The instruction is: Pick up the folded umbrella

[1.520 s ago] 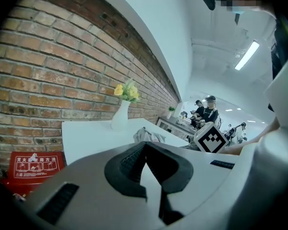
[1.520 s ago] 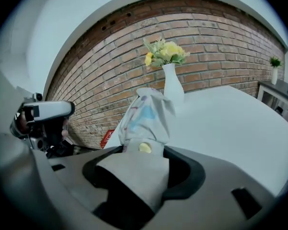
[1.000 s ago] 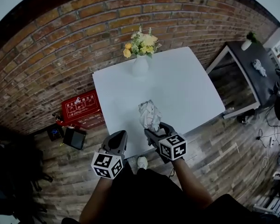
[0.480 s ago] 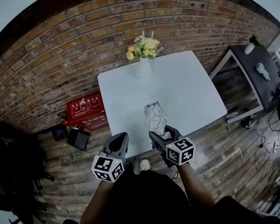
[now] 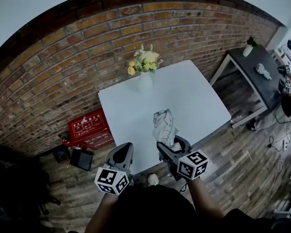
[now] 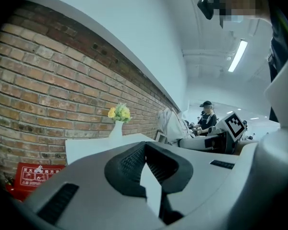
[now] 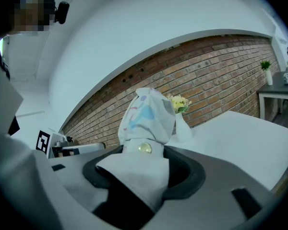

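The folded umbrella is a pale bundle of white fabric with faint coloured prints. My right gripper is shut on its lower end and holds it above the front edge of the white table. In the right gripper view the umbrella rises from between the jaws of that gripper, and a small round button shows on its strap. My left gripper hangs beside it at the left, shut on nothing. In the left gripper view the pads of that gripper meet at the tip, and the umbrella shows at the right.
A white vase of yellow flowers stands at the table's far edge against the brick wall. A red box and dark items lie on the floor at the left. A dark side table stands at the right. A person stands far off.
Both grippers have risen. The umbrella has come up off the table with the right gripper and now stands more upright.
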The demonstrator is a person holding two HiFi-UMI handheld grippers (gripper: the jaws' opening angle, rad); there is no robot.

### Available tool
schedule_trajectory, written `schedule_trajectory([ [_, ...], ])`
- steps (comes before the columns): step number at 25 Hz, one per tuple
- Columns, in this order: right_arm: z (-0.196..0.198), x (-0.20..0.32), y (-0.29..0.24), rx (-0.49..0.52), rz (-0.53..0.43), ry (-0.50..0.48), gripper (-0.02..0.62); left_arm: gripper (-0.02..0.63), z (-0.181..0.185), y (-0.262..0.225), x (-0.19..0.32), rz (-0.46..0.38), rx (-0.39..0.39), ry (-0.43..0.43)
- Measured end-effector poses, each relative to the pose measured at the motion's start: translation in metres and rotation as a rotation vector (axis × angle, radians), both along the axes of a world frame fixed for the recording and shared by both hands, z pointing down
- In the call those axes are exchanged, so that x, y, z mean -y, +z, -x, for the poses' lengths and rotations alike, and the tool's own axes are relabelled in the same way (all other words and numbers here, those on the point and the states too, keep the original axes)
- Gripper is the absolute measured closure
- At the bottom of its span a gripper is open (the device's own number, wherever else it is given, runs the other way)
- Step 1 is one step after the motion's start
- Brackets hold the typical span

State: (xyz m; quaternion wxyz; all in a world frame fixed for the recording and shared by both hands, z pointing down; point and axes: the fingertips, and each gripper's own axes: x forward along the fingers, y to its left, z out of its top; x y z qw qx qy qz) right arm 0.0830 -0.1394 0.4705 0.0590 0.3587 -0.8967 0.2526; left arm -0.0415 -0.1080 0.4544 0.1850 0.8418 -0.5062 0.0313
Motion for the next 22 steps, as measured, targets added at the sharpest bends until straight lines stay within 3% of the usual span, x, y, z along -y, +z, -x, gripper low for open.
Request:
schedule_trajectory([
  [10, -0.002, 0.0, -0.038, 0.063, -0.054, 0.137, 0.336, 0.592, 0.036, -0.043, 0.018, -0.077, -0.033, 0.045],
  [22, 0.013, 0.001, -0.073, 0.081, -0.132, 0.174, 0.336, 0.592, 0.049, -0.062, 0.024, -0.113, -0.051, 0.092],
])
